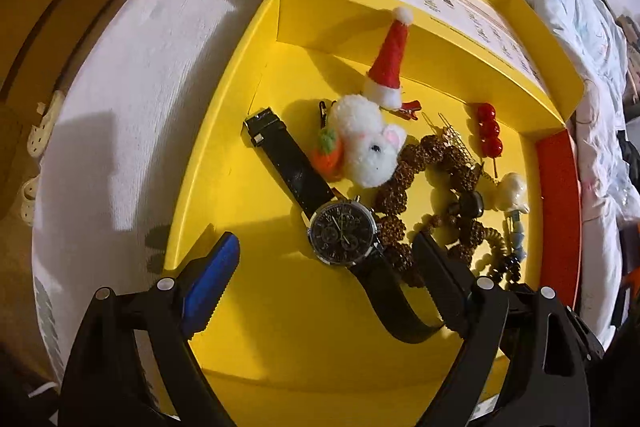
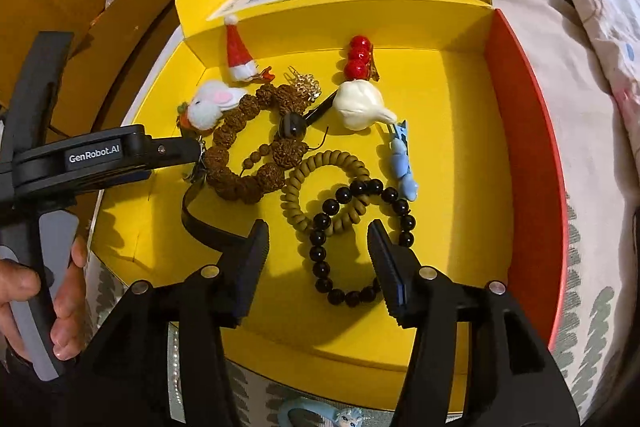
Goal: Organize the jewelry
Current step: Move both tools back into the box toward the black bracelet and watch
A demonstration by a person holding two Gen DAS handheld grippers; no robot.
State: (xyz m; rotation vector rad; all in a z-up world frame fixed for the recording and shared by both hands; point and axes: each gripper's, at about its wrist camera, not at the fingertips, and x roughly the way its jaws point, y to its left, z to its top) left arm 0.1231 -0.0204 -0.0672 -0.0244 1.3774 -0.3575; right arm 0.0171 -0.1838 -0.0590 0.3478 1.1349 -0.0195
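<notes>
My left claw point(image 1: 326, 267) open, straddling wristwatch point(image 1: 343, 235); strap axis 11-to-5 o'clock. My right claw point(image 2: 318, 243) open over black bead bracelet point(image 2: 352, 243), dead ahead at 12.

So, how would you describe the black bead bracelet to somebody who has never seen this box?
Look into the open yellow box, at its near side, between the open fingers of the right tool. The black bead bracelet lies there, overlapping the tan coiled hair tie. It alone has smooth, glossy black round beads; the brown bead bracelet beside it is rough.
</notes>
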